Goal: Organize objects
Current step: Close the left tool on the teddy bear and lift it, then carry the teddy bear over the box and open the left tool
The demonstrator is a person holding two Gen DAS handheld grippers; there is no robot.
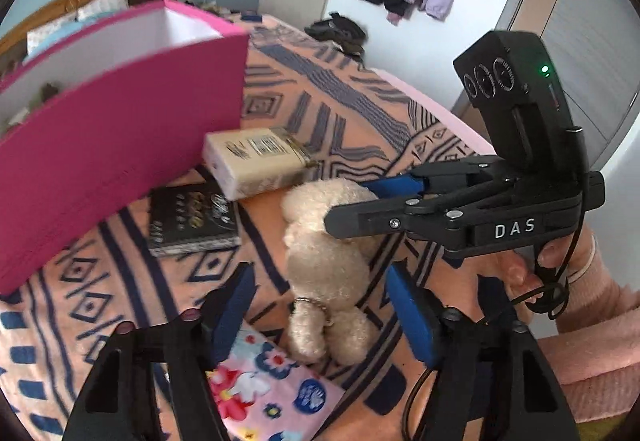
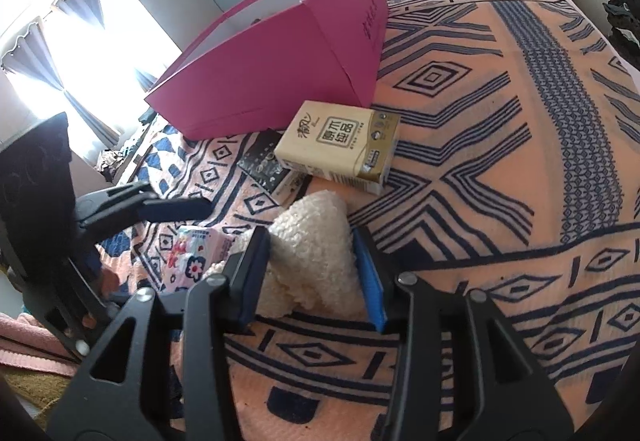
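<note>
A cream plush toy (image 1: pixel 324 257) lies on the patterned bedspread (image 2: pixel 460 145). My right gripper (image 2: pixel 312 265) is shut on the toy's upper end (image 2: pixel 312 241), a blue pad against each side. It comes in from the right in the left wrist view, where the right gripper (image 1: pixel 352 203) clamps the toy's head. My left gripper (image 1: pixel 320 281) stands open around the toy's lower body, with a gap on each side. One of its fingers (image 2: pixel 176 209) shows at the left of the right wrist view. A flowered pink pack (image 1: pixel 264 385) lies under the left gripper.
An open magenta box (image 2: pixel 280 53) stands behind, white inside. In front of it, a beige tissue pack (image 2: pixel 340 145) rests partly on a dark book (image 1: pixel 192 221). Dark clothes (image 1: pixel 340 31) lie at the bed's far end. A pink sleeve (image 1: pixel 592 321) holds the right gripper.
</note>
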